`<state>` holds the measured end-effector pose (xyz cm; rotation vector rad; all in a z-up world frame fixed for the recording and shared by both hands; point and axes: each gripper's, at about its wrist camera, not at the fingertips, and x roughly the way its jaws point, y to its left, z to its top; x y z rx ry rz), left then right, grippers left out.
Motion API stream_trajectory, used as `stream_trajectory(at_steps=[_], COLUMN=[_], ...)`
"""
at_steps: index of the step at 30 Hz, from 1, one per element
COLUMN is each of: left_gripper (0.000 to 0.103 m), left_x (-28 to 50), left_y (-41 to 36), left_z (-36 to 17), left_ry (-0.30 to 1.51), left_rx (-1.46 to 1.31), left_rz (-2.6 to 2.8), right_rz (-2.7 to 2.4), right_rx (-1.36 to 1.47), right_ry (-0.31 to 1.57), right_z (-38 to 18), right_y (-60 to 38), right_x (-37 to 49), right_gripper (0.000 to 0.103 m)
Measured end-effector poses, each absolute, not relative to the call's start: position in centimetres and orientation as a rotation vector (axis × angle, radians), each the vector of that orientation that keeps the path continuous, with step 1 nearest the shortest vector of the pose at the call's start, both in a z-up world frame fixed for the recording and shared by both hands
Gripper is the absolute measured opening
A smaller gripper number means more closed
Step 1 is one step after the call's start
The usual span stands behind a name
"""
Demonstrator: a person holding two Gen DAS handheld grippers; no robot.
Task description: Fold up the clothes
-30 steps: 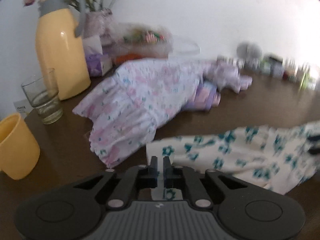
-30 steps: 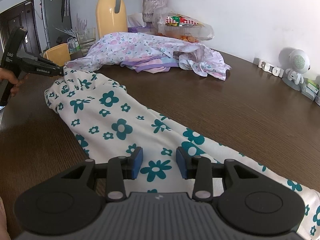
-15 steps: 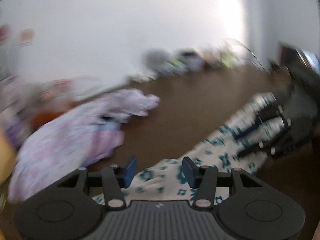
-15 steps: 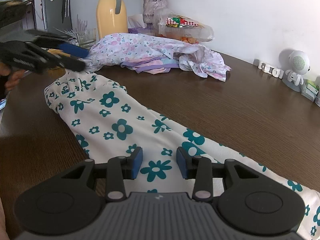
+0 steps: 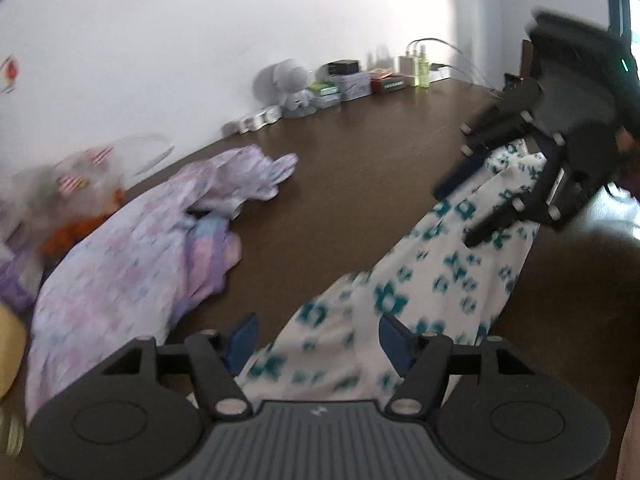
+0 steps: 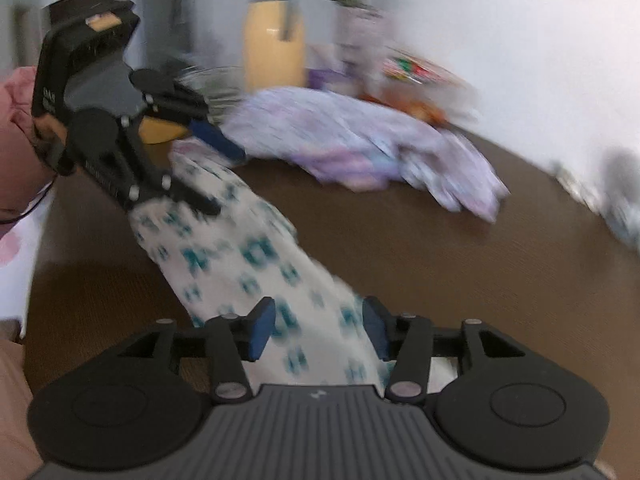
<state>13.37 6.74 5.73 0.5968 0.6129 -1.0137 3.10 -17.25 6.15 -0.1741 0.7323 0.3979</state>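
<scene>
While both views were smeared by motion, the layout could be read. The floral cloth lay stretched in a long strip on the brown table, white with teal flowers, running from one gripper to the other. The left gripper was spread wide, its blue pads standing either side of the cloth's near end; the fabric passed between them, though the blur made it hard to say whether either pad touched it. The right gripper was likewise parted, straddling the opposite end of the cloth, with the strip passing between its pads and under its body.

In the left view the right gripper appeared at the cloth's far end, fingers apart above the fabric. In the right view the left gripper hung over the cloth's far end, also splayed.

Beside the cloth, toward the wall, lay a crumpled lilac garment. Beyond that garment stood a yellow flask.
</scene>
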Motion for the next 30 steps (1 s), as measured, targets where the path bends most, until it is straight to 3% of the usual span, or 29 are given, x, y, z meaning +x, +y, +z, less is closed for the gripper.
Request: stream_trajectory(at_steps=[4, 12, 18, 21, 30], left_gripper=[0.064, 0.063, 0.060, 0.060, 0.060], left_x=[15.3, 17.9, 19.4, 19.7, 19.4], left_y=[8.0, 8.5, 9.0, 9.0, 7.9], left_z=[6.4, 5.5, 4.2, 4.2, 4.4], left_ry=[0.649, 0.707, 0.767, 0.780, 0.711], left_rx=[0.575, 0.580, 0.554, 0.543, 0.539], left_rz=[-0.998, -1.094, -1.118, -1.104, -1.201], right_rz=[0.515, 0.673, 0.773, 0.796, 0.938], right_rx=[-0.298, -0.241, -0.202, -0.138, 0.305], right_ry=[0.800, 0.950, 1.044, 1.074, 1.092], right_z=[6.4, 4.2, 3.4, 3.5, 4.2], right_y=[-13.2, -11.2, -11.4, -12.0, -16.5], right_x=[8.5, 14.6, 16.4, 17.2, 18.9], right_gripper=[0.050, 0.047, 0.026, 0.009, 0.006])
